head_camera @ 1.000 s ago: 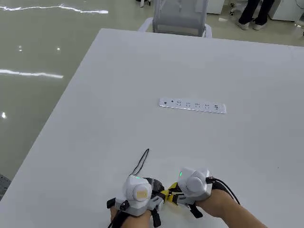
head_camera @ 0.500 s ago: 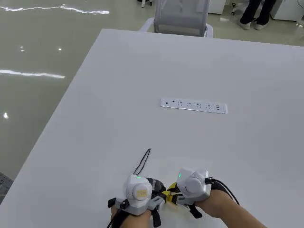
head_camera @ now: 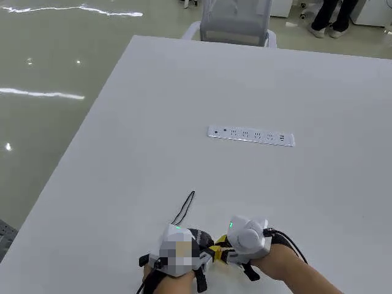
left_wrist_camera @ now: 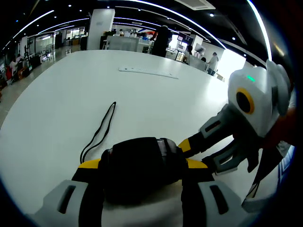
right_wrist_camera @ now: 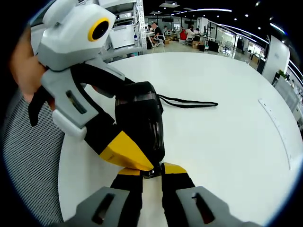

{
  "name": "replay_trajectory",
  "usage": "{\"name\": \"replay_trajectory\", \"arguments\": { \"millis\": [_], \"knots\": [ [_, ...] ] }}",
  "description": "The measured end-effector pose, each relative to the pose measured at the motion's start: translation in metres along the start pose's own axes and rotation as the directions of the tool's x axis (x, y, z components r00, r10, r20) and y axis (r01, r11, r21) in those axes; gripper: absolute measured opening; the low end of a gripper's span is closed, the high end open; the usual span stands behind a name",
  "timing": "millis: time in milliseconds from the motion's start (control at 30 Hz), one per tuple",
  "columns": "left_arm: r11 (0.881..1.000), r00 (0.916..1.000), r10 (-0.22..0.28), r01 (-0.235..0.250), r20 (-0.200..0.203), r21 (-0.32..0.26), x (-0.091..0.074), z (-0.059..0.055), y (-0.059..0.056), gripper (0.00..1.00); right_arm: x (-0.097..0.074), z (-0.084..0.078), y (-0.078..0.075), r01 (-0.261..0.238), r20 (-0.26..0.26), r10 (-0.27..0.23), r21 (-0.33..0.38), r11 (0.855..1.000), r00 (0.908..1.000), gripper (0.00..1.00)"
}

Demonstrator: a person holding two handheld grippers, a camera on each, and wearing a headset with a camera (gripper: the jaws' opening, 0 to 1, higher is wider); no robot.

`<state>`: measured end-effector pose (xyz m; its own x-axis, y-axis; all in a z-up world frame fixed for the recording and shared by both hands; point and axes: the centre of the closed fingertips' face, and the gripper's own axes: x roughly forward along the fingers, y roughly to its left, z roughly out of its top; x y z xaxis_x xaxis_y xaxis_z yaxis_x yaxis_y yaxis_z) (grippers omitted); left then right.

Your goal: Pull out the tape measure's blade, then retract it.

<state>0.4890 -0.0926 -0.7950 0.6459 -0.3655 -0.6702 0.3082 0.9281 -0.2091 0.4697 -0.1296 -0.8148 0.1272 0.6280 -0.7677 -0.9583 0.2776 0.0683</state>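
Tape measure (left_wrist_camera: 142, 158): black, at the bench's (head_camera: 153, 122) near edge.
Left hand-held gripper (left_wrist_camera: 142, 177): clamped around its body.
Right hand-held gripper (right_wrist_camera: 151, 170): pinching the blade tip (right_wrist_camera: 150, 174) at its mouth.

Bright, even overhead light washes the white desk (head_camera: 153, 122). White glare streaks lie on the glossy floor (head_camera: 43, 55). Shadows are faint. Both gripper views bow lines at their edges, where the near tape measure (left_wrist_camera: 142, 165) looks soft.
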Motion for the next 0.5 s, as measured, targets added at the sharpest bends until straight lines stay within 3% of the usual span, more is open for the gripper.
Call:
{"name": "replay_trajectory", "arguments": {
  "millis": [167,233,500],
  "knots": [
    [1.000,0.9999,0.010,-0.010,0.013,0.010,-0.0015,0.0000,-0.0005,0.64,-0.0012,-0.0011,0.0011,0.007,0.021,-0.007,-0.015,1.000,0.9998,0.15],
    [1.000,0.9998,0.013,-0.013,0.014,0.007,-0.0015,0.0004,0.0001,0.64,-0.0019,-0.0012,0.0028,0.002,0.021,0.000,-0.062,0.998,0.9998,0.16],
    [1.000,0.9999,0.002,-0.002,0.011,0.003,-0.0016,0.0008,0.0006,0.64,-0.0038,-0.0018,-0.0007,-0.006,0.032,0.008,-0.061,0.998,0.9995,0.19]
  ]
}}
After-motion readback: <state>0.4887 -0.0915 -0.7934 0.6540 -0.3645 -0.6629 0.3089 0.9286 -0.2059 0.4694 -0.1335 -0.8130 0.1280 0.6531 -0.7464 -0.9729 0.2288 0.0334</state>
